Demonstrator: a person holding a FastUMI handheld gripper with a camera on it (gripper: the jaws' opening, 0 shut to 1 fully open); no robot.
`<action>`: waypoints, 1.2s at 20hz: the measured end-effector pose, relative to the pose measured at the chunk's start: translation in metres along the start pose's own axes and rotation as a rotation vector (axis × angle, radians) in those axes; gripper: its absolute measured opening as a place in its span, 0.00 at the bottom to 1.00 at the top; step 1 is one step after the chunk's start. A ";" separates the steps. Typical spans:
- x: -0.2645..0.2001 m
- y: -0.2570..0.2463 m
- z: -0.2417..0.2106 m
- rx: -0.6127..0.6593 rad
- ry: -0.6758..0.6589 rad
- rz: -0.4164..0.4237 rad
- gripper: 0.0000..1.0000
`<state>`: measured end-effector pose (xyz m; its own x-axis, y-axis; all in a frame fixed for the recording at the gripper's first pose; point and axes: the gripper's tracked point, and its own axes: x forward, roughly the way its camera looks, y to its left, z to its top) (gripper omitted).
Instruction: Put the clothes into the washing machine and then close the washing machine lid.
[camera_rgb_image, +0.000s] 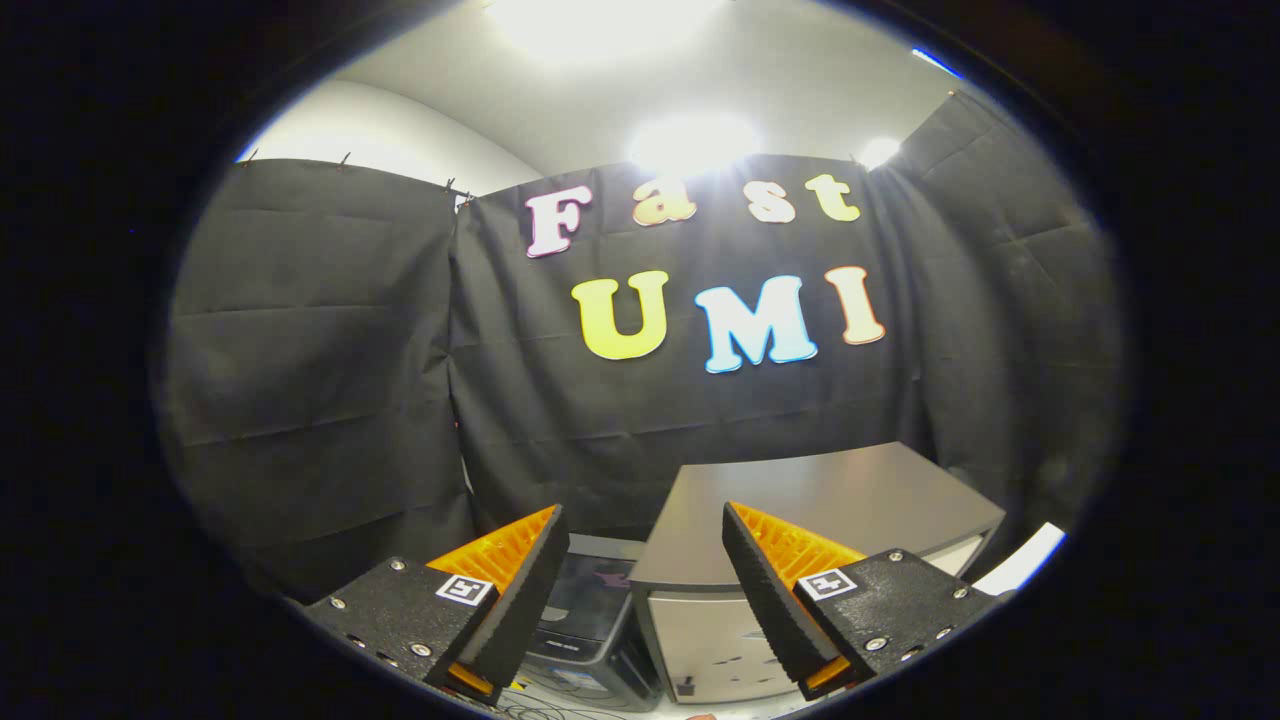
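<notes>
While the gripper hangs released, its ridged, wedge-shaped fingers spread on nothing, the boxy washing machine sits just ahead at about one o'clock, its flat, smooth lid down. Creased black cloth hangs beyond.

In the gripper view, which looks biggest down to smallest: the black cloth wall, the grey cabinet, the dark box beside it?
1. Black cloth wall, far the largest.
2. Grey cabinet, beyond the open gripper.
3. Dark box, seen between the fingers; they hide part of it, so its real size is unsure.
</notes>
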<state>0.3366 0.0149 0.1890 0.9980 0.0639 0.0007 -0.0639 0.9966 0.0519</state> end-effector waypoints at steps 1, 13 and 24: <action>-0.008 -0.010 0.002 -0.006 -0.007 -0.015 0.96; -0.065 -0.067 -0.003 -0.068 -0.047 -0.109 0.96; -0.074 -0.077 -0.023 -0.087 -0.036 -0.114 0.95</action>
<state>0.2680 -0.0650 0.1617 0.9981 -0.0507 0.0361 0.0519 0.9981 -0.0330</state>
